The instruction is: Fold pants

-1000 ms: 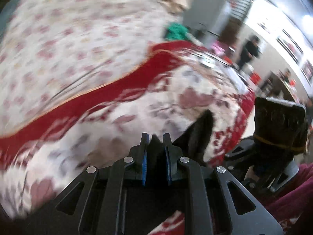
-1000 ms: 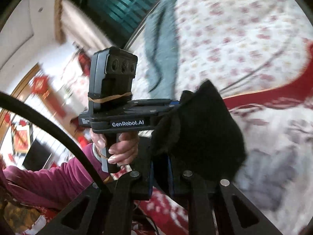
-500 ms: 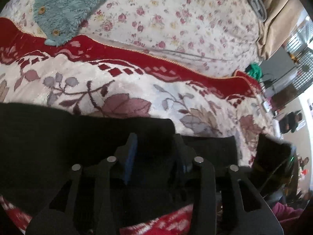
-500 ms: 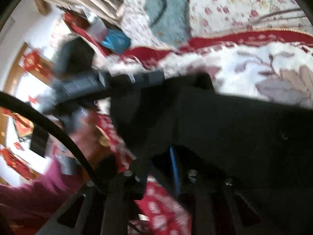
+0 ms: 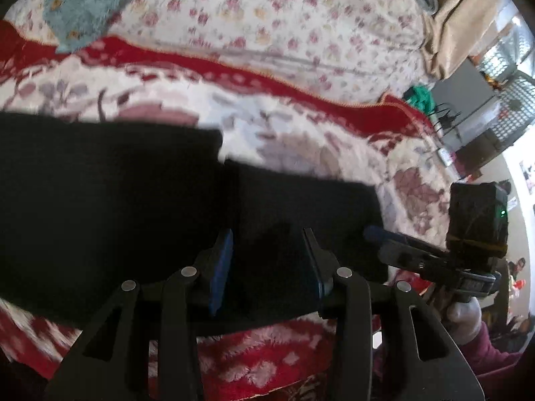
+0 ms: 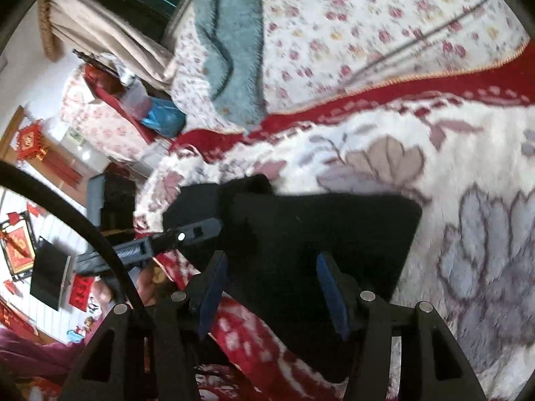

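Left wrist view shows my left gripper point(image 5: 269, 260) with its two blue-padded fingers spread wide, nothing pinched between them; the black pants point(image 5: 110, 200) lie flat just ahead of and under the fingertips, stretching far off to the left of the tongs and ending in a squared edge to their right. They rest on a plush red-and-white floral blanket point(image 5: 301, 140), and beyond that, farther ahead of the tongs, I see a cream quilt with small pink flowers point(image 5: 267, 20) and a teal fleece garment point(image 5: 87, 10) up at the far left. To the right of my left tongs the other handheld unit shows, close beside the pants' right edge. From the right wrist view, my right gripper point(image 6: 272, 284) is likewise spread apart, gripping nothing, with the folded end of the pants point(image 6: 321, 234) lying between and just ahead of its pads. The blanket point(image 6: 468, 173) runs ahead and to the right of these tongs, the quilt point(image 6: 367, 26) beyond it, the teal garment point(image 6: 230, 40) ahead to the left. Some motion blur softens the blanket's edges.
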A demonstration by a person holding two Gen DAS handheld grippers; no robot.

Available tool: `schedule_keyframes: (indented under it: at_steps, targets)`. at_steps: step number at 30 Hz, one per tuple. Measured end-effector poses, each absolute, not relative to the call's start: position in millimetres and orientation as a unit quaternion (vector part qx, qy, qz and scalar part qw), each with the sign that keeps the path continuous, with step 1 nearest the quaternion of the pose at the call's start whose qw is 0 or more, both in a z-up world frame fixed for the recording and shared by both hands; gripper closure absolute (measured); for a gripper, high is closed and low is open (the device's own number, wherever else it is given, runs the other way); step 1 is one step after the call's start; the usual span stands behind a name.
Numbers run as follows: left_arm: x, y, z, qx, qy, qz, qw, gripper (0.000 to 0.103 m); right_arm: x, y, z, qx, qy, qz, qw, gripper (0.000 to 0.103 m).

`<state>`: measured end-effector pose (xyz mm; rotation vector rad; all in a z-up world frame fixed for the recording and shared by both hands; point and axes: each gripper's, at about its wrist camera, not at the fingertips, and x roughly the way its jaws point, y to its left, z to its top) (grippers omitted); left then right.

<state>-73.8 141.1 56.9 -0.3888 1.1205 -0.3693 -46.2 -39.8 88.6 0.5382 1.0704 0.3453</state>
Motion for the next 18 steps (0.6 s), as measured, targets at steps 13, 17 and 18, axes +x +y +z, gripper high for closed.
schedule_keyframes:
  at_steps: [13, 17, 18]
  targets:
    - [-129.3, 236.2, 86.3, -0.297, 0.421, 0.007, 0.857, 0.043, 17.6, 42.1, 130.9, 0.131, 0.472, 0.275, 0.827, 0.048]
    - [-158.6, 301.7, 87.7, -0.379, 0.376, 0.1, 0.84, 0.04, 57.5, 94.5, 120.0, 0.096, 0.483, 0.307, 0.814, 0.044]
    - [-165.0, 315.4, 85.0, -0.392, 0.367, 0.122, 0.834, 0.037, 69.9, 110.5, 115.3, 0.092, 0.484, 0.317, 0.81, 0.043]
